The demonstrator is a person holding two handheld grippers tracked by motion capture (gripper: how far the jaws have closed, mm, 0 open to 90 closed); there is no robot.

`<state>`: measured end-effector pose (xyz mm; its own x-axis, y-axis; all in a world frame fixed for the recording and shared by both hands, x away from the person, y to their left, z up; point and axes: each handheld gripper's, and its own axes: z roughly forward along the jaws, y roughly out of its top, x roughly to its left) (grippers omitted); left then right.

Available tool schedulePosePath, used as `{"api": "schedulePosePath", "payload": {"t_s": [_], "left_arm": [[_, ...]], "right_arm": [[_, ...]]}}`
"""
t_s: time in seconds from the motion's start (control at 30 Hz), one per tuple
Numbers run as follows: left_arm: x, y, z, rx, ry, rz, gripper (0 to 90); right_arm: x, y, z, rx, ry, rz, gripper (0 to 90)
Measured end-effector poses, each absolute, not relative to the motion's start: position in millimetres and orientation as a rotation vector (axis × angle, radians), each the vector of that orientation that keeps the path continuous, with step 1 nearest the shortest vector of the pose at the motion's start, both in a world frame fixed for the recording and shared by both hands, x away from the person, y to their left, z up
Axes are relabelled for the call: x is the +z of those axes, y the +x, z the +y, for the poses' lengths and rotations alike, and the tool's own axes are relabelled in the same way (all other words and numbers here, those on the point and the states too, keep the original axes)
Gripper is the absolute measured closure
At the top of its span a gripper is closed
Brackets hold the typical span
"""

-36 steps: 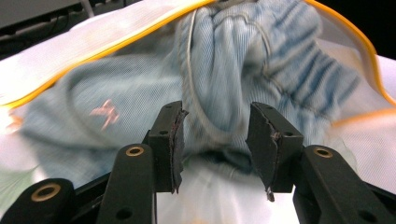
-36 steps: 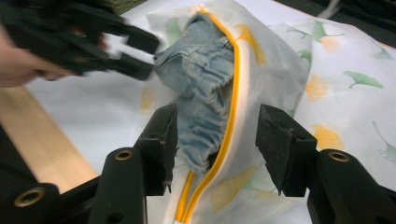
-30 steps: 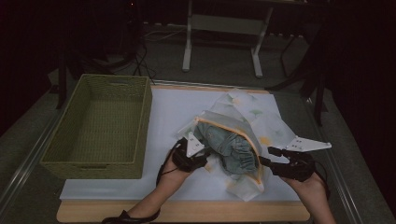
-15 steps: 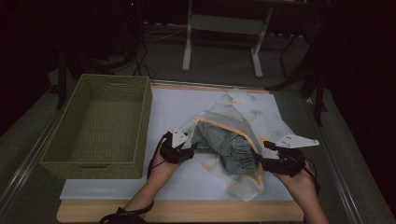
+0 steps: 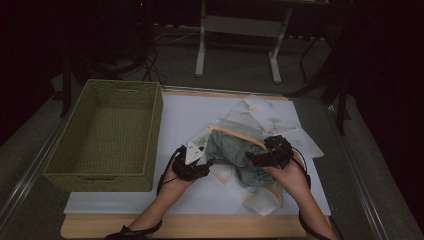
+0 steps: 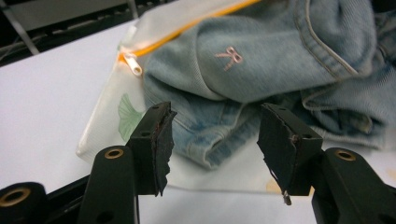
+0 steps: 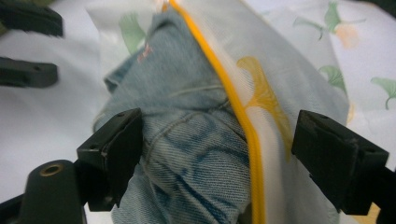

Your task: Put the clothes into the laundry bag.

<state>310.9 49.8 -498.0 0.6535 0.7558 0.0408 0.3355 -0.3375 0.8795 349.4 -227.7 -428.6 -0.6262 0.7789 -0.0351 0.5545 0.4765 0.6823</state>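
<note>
Blue jeans [image 5: 235,150] lie bunched, partly inside a white mesh bag [image 5: 260,117] printed with ginkgo leaves and edged by a yellow zipper [image 7: 219,70]. My left gripper [image 5: 209,162] sits at the bag's left side, open, with the denim hem [image 6: 210,144] lying loose between its jaws [image 6: 217,140]. From the right, my right gripper [image 5: 251,159] reaches over the bag. Its jaws [image 7: 224,154] have just been opening and stand wide around the jeans [image 7: 196,140] and the zipper edge; the right pad is clear of the cloth. The left gripper [image 7: 32,46] shows beyond.
A woven basket [image 5: 155,135] stands at the left, with nothing in it. A white mat [image 5: 185,115] covers the wooden table [image 5: 200,232]. A metal stand [image 5: 235,30] and dark floor lie behind the table.
My right gripper has moved left from the bag's right side onto the jeans, and its jaws have spread. The left gripper has stayed by the bag's left side.
</note>
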Motion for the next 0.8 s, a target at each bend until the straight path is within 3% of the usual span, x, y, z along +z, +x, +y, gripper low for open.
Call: {"api": "schedulePosePath", "payload": {"t_s": [0.2, 0.43, 0.53, 0.6, 0.67, 0.8], "left_arm": [[-507, 311, 48, 0.462, 2.002, 0.770, 52.4], [-524, 298, 27, 0.325, 2.165, 0.491, 51.5], [-530, 298, 20, 0.337, 2.263, 0.420, 51.3], [-534, 300, 16, 0.412, 2.340, 0.383, 51.3], [-534, 304, 15, 0.451, 2.338, 0.356, 46.6], [-536, 313, 11, 0.501, 2.324, 0.319, 45.4]], "right_arm": [[-432, 347, -227, 0.921, 1.118, 2.436, 18.6], [-434, 346, -230, 0.935, 1.116, 2.430, 19.6], [-435, 345, -230, 0.936, 1.110, 2.432, 19.7], [-435, 345, -230, 0.938, 1.107, 2.435, 20.0], [-435, 345, -230, 0.942, 1.108, 2.438, 20.3], [-436, 345, -230, 0.947, 1.106, 2.439, 21.0]]}}
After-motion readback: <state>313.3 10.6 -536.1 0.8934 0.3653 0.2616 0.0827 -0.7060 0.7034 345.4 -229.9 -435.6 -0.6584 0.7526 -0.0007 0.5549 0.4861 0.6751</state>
